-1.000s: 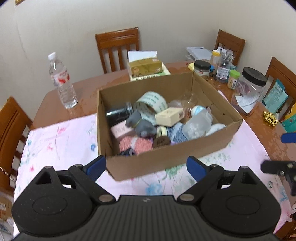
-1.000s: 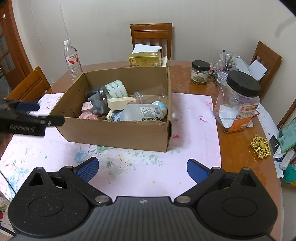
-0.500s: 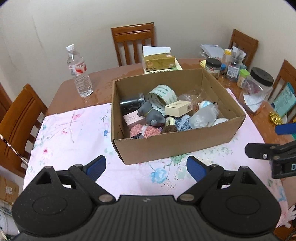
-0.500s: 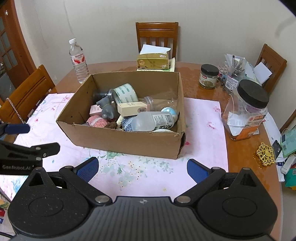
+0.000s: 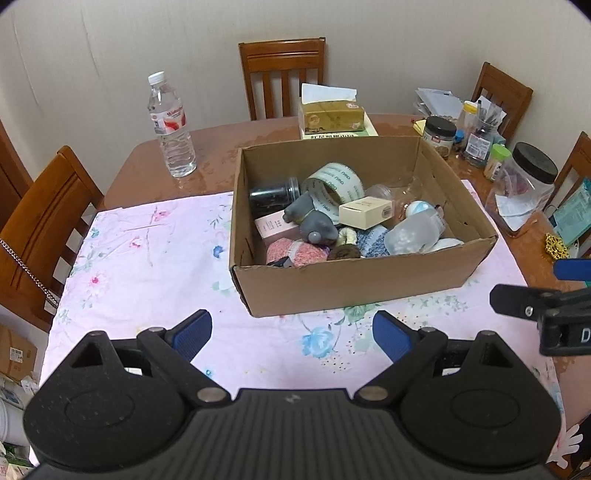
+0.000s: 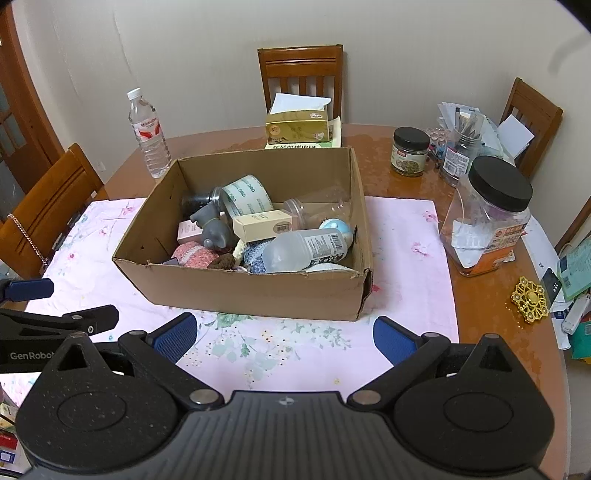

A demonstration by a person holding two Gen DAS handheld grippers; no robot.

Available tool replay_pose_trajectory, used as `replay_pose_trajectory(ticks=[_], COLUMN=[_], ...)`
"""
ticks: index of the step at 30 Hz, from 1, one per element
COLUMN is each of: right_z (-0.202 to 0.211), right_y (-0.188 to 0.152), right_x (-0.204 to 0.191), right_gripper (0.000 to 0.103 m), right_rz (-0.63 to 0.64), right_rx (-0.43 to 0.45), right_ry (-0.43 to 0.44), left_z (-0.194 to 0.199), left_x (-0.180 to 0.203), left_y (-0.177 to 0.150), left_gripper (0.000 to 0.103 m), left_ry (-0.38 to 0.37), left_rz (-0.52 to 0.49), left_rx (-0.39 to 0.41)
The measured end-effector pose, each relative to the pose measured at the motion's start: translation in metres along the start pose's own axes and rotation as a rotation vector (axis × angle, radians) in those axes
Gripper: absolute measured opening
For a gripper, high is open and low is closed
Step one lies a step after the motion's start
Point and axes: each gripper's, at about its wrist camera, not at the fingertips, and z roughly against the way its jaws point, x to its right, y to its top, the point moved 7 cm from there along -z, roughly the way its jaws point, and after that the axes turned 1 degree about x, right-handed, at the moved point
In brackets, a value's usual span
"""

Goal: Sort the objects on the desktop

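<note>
Nearly everything sits heaped in the cardboard box at mid-counter: tape roll, grey figure, bottle. Sorting looks barely begun or almost finished. Left tongs and right tongs at six o'clock gape empty.

Wooden chairs, cream wall

Both grippers point downward side by side and apart, the left gripper with jaws spread wide and nothing between its blue pads, the right gripper likewise wide and empty, each one's fingers showing at the edge of the other's view.
</note>
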Motion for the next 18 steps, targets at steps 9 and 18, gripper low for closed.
replay_pose_trajectory(ticks=[9, 18], right_z=[-0.0005, -0.001], right_y=[-0.0008, -0.0011], right_x=[0.0019, 0.0007], right_gripper=[0.103, 0.103], right_rz=[-0.016, -0.014], right_rx=[-0.008, -0.011], right_ry=[-0.004, -0.002], left_z=[-0.0003, 0.0006], left_x=[0.0009, 0.0013], left_y=[0.0004, -0.0002], left_gripper=[0.094, 0.094], left_ry=[-0.019, -0.034], left_rz=[0.011, 0.017], left_rx=[-0.009, -0.01])
